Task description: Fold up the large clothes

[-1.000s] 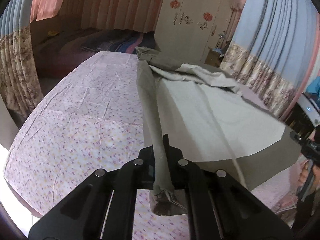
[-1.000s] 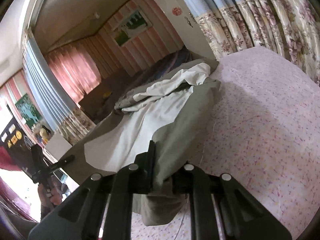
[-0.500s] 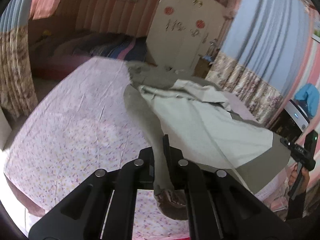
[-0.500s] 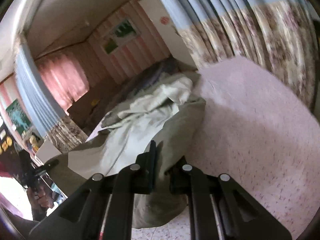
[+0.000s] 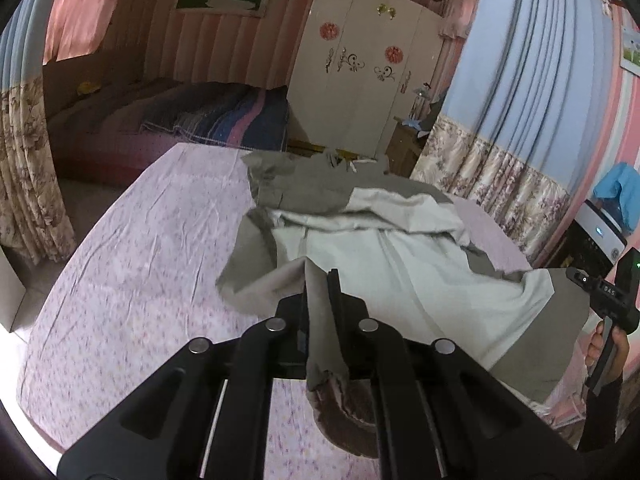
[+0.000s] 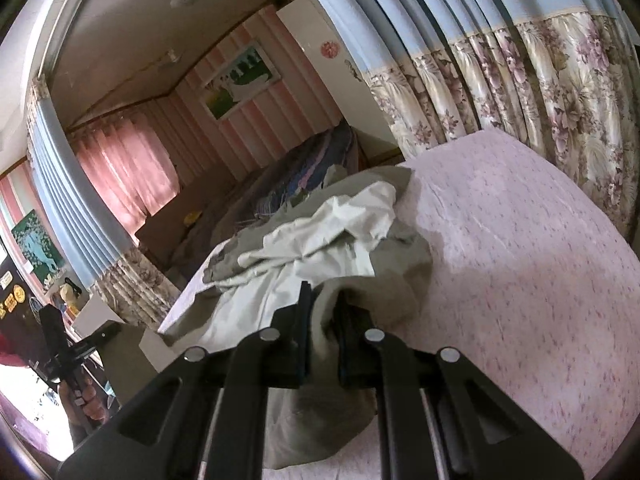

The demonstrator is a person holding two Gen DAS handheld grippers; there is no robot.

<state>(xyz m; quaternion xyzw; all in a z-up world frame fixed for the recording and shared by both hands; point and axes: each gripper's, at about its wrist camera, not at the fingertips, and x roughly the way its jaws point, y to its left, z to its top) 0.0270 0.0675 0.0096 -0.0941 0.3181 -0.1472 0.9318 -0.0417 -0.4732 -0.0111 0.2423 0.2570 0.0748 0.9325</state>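
Note:
A large grey-green garment [image 5: 400,256] with a pale lining lies rumpled on a bed with a pink flowered sheet [image 5: 132,264]. My left gripper [image 5: 319,292] is shut on the garment's near left edge, whose hem hangs below the fingers. My right gripper [image 6: 323,304] is shut on the near right edge of the garment [image 6: 320,248], held above the sheet [image 6: 520,240]. The right gripper also shows at the right edge of the left wrist view [image 5: 608,304], and the left gripper at the left of the right wrist view [image 6: 60,348].
A white wardrobe [image 5: 360,60] stands beyond the bed. A second bed with a dark striped blanket [image 5: 224,116] lies at the back left. Flowered curtains [image 6: 540,80] hang close along the bed's right side. A black appliance [image 5: 596,240] stands at the right.
Both grippers have moved forward over the bed with the garment's near edge. The cloth that was stretched flat now lies slack and bunched toward the far end.

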